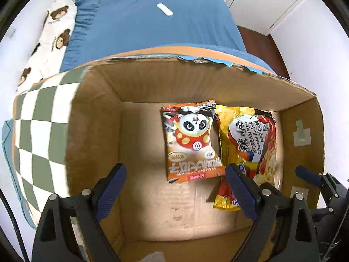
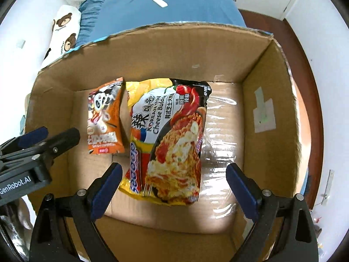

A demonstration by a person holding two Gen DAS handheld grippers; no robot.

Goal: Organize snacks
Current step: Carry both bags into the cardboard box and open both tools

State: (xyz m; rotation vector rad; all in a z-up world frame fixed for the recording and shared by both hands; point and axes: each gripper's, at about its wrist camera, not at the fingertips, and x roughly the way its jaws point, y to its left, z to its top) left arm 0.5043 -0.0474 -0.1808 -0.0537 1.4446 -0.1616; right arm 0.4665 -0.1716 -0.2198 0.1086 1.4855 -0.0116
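Both tools hang wide open and empty over the box (image 2: pixel 261 69). Below the left tool (image 1: pixel 176 187) lies the panda packet (image 1: pixel 192 139); below the right tool (image 2: pixel 172 187), the noodle pack (image 2: pixel 168 139)

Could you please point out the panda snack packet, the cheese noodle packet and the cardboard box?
panda snack packet (image 1: pixel 192 139): left wrist view, on the panda picture.
cheese noodle packet (image 2: pixel 168 139): right wrist view, on its printed front.
cardboard box (image 2: pixel 174 45): right wrist view, on the far inner wall.
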